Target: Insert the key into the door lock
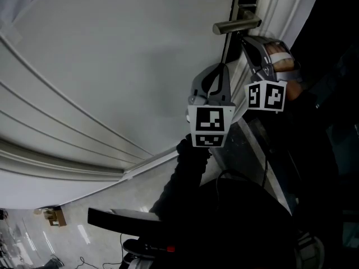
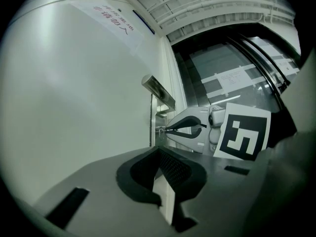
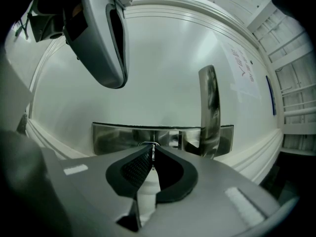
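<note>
A white door [image 1: 112, 60] carries a brushed metal handle [image 1: 236, 23] on a steel lock plate [image 3: 113, 136]. My right gripper [image 3: 153, 148] is shut on a thin metal key [image 3: 153, 154], whose tip sits at the plate just beside the handle [image 3: 209, 107]. From the left gripper view, the right gripper [image 2: 183, 128] holds the key [image 2: 162, 129] against the lock under the handle [image 2: 159, 91]. My left gripper [image 2: 159, 150] is shut on nothing and hangs back from the door, below the right gripper [image 1: 243, 39]. Whether the key is in the keyhole is hidden.
The door frame and a dark glass panel [image 2: 232, 78] lie to the right of the door's edge. A paper notice [image 2: 113, 21] is stuck on the door above the handle. The person's dark sleeve [image 1: 185, 178] and floor clutter [image 1: 53, 216] fill the lower head view.
</note>
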The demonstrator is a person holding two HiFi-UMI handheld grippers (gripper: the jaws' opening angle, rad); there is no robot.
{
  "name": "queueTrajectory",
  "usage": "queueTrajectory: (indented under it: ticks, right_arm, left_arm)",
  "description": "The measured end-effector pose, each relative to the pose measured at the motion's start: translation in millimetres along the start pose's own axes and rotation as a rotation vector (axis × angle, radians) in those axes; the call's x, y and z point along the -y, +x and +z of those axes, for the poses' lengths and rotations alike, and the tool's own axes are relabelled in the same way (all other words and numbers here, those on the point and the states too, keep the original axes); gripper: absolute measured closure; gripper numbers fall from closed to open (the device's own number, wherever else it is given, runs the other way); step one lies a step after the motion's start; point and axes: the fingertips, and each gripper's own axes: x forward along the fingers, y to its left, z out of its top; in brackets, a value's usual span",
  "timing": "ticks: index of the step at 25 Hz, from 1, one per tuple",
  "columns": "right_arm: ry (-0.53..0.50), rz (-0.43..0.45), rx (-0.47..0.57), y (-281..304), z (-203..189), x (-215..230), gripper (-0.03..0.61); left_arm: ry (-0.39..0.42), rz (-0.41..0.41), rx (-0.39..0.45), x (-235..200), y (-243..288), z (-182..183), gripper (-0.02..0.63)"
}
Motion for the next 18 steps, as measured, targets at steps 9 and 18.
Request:
queueTrajectory:
  ticks: [9,18]
  right_arm:
    - [0.002,0.002,-0.002,0.0,0.0,-0.1,0.566]
    - [-0.002,-0.002,-0.003,0.6,-0.4,0.5,0.566]
  left_arm:
    - [-0.003,-0.01,0.008,-0.1,0.9,2.8,0.612]
    - [-0.003,-0.02,0.007,2.2,4.0,1.0,0.612]
